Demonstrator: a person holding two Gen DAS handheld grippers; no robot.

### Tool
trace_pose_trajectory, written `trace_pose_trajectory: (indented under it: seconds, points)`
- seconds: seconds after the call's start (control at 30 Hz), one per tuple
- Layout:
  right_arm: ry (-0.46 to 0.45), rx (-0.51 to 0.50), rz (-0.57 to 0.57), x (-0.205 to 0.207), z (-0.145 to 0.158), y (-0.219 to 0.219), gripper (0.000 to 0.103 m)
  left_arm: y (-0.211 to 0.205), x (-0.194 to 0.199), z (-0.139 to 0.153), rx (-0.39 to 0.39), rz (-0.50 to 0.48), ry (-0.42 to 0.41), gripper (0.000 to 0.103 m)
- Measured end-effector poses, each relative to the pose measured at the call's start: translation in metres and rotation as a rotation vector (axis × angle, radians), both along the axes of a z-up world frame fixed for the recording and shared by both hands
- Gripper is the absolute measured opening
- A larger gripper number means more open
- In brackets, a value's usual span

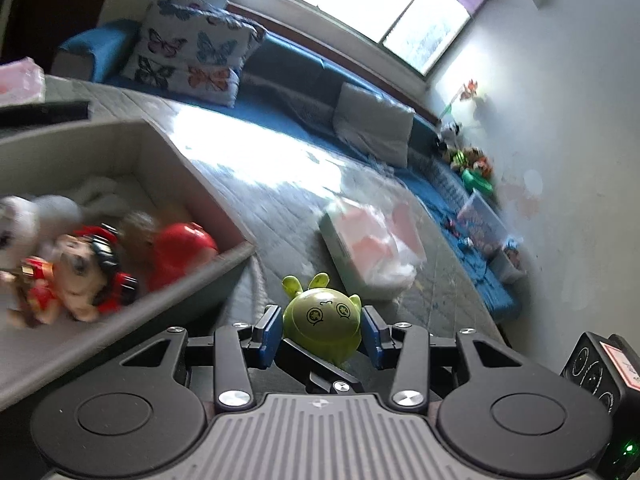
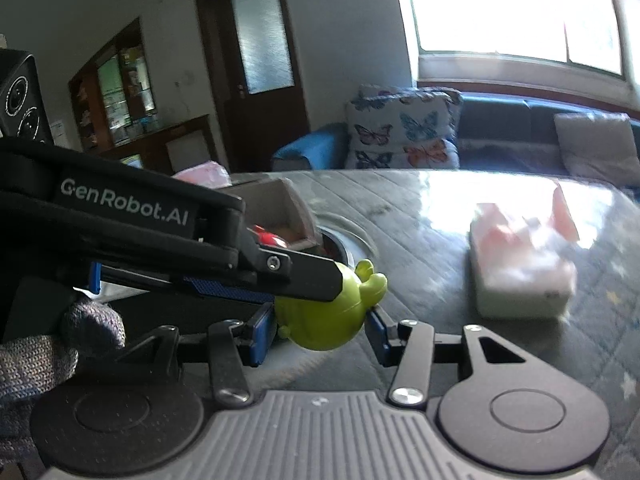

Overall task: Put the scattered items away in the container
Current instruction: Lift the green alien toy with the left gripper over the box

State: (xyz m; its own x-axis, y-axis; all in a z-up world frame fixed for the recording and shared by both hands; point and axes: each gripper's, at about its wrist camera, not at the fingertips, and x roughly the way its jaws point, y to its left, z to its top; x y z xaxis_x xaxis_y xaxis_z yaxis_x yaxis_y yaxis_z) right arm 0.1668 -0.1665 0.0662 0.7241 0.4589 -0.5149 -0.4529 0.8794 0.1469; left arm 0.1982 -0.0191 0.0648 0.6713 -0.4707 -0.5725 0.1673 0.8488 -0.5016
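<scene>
Presently, round lime-green plastic toy with cartoon face (image 1: 322,322) sits between both sets of jaws.
Left gripper (image 1: 322,332) clamps it; right gripper (image 2: 320,330) brackets it, contact unclear. Grey open box (image 1: 192,160) of stuffed toys lies at ten o'clock on the quilted worktop (image 1: 280,208).

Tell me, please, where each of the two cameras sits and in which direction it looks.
Left wrist: sits on the left hand-held gripper, looks along its fingers over the green toy to the sofa and window; grey box at left.
Right wrist: sits on the right hand-held gripper, looks across the table toward the door; the left gripper and a gloved hand enter from the left.
Shared: green toy, butterfly cushion, pink-and-white packet.
</scene>
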Motion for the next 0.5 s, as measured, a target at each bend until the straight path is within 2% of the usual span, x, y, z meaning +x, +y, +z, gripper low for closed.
trace_pose_trajectory:
  seconds: [0.27,0.5]
  points:
    - [-0.062,-0.018,0.153,0.0,0.027,0.071,0.049,0.069,-0.024,0.026,-0.005,0.144,-0.035,0.046]
    - [-0.059,-0.012,0.296,0.01,0.029,0.141,0.049,0.13,-0.041,0.025,-0.009,0.274,-0.007,0.046]
